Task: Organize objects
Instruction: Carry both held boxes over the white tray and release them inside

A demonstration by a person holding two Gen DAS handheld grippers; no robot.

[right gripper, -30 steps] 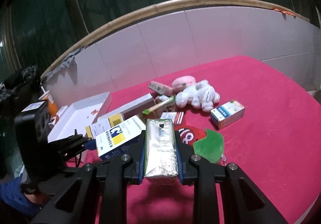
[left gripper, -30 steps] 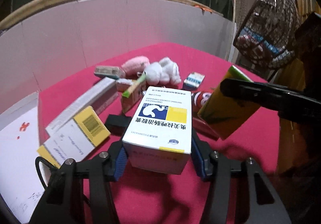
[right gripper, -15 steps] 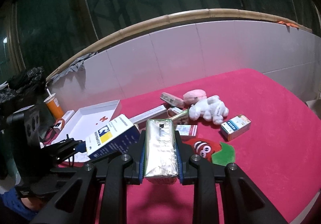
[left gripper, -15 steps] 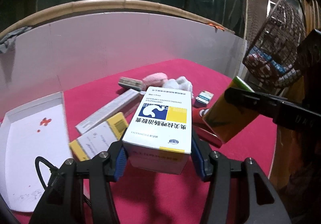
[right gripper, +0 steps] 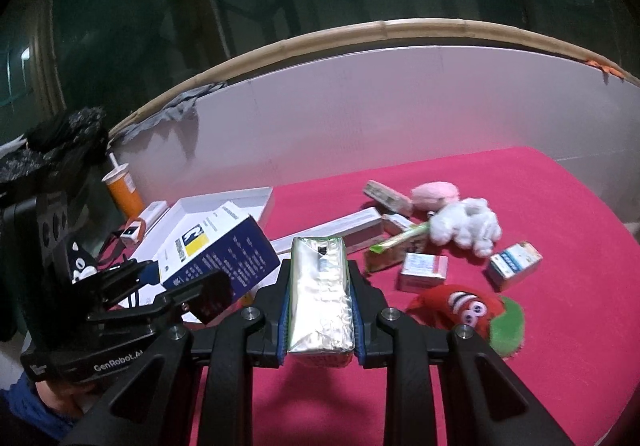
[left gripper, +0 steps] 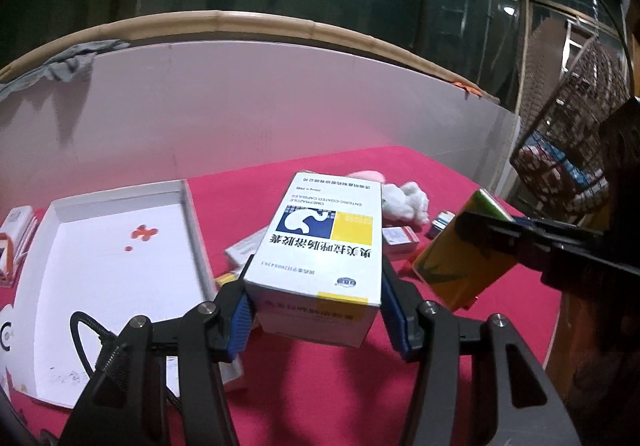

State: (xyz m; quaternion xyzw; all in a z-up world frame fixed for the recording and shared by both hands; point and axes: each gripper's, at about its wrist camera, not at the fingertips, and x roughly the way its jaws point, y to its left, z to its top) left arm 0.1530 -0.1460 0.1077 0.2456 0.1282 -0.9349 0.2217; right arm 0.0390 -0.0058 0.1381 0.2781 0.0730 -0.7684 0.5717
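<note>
My left gripper (left gripper: 314, 320) is shut on a white medicine box (left gripper: 320, 246) with a blue and yellow label, held above the red table. The same medicine box (right gripper: 218, 252) shows at the left of the right wrist view. My right gripper (right gripper: 320, 320) is shut on a green drink carton (right gripper: 320, 286) whose silver top faces the camera. That drink carton (left gripper: 466, 250) appears yellow-green at the right of the left wrist view. An open white tray box (left gripper: 52, 286) lies on the table to the left.
On the red table (right gripper: 540, 206) lie a white plush (right gripper: 466, 224), a pink plush (right gripper: 434, 194), a red and green plush (right gripper: 460, 306), several small boxes (right gripper: 514, 264) and a long white box (right gripper: 336, 228). An orange cup (right gripper: 122, 192) stands far left. A white wall panel (left gripper: 280, 106) backs the table.
Both grippers have risen and swung left with their loads. The white tray box has come fully into the left wrist view, and the toys have slid to the right.
</note>
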